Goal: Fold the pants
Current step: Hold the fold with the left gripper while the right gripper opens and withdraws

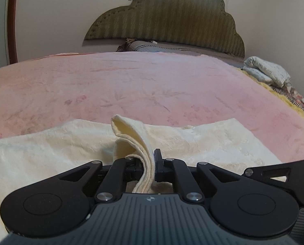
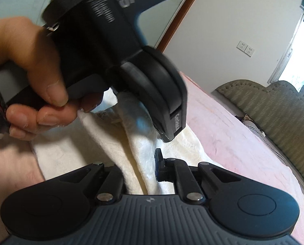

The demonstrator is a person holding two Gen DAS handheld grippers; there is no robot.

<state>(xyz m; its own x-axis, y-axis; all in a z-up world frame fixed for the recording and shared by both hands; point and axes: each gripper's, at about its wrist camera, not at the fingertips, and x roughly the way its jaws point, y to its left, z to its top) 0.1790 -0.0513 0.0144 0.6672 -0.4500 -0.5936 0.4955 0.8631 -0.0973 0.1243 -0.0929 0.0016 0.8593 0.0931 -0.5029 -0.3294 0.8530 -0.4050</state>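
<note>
Cream pants pinched between both grippers' nearly closed fingers.

Both wrist cams low, close over bed, facing headboard; rt view partly blocked.

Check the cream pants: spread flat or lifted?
Partly lifted: most of the cream pants lie flat on the pink blanket, while one layered edge rises into the left tongs.

"DAS" upside down on left hand-held gripper body, smaller label unreadable
</note>
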